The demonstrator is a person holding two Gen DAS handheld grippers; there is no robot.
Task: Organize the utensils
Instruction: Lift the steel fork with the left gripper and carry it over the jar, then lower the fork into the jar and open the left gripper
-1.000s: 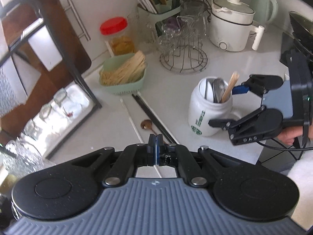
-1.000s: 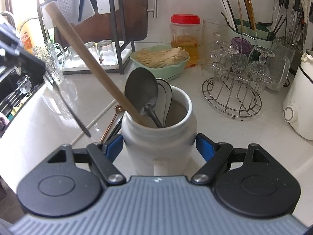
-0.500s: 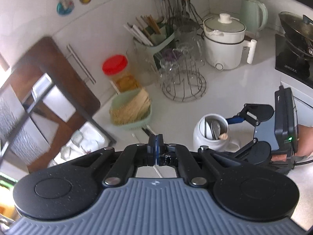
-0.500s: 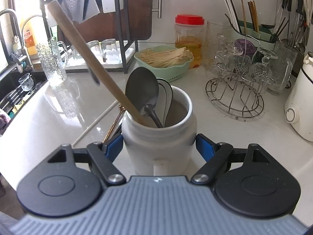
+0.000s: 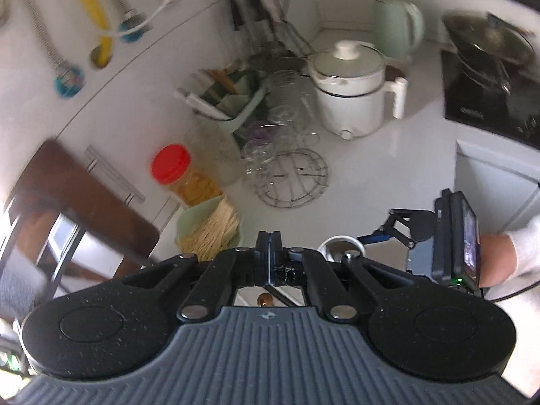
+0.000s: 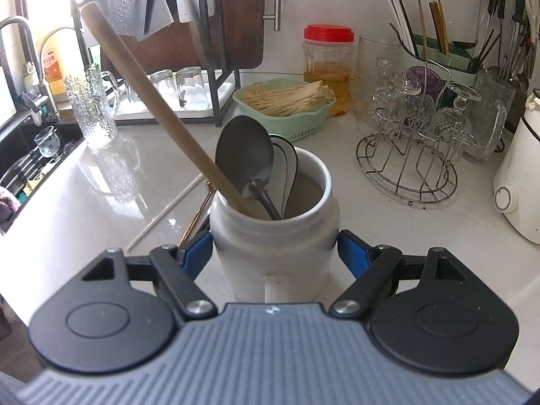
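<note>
— So where are the utensils kept now?

— They are stood in the white jar on the counter. A wooden stick, a grey metal spoon and a white spoon are seen inside. The jar is gripped on both sides by the right gripper, so its jaws are clamped on the jar.

— And the left gripper?

— Its jaws are pressed together, and nothing can be seen between them.

— Which step is being done?

— Probably a gap between pickups. A thin white stick and a copper spoon are still left lying on the counter beside the jar. One of them should likely be picked up next. For that, the left jaws would have to be opened and brought low over the counter.

— What was changed from a second ago?

— The left gripper was lifted and rolled, so more of the wall and the hanging tools is seen now. The jar was kept in the same spot.
</note>
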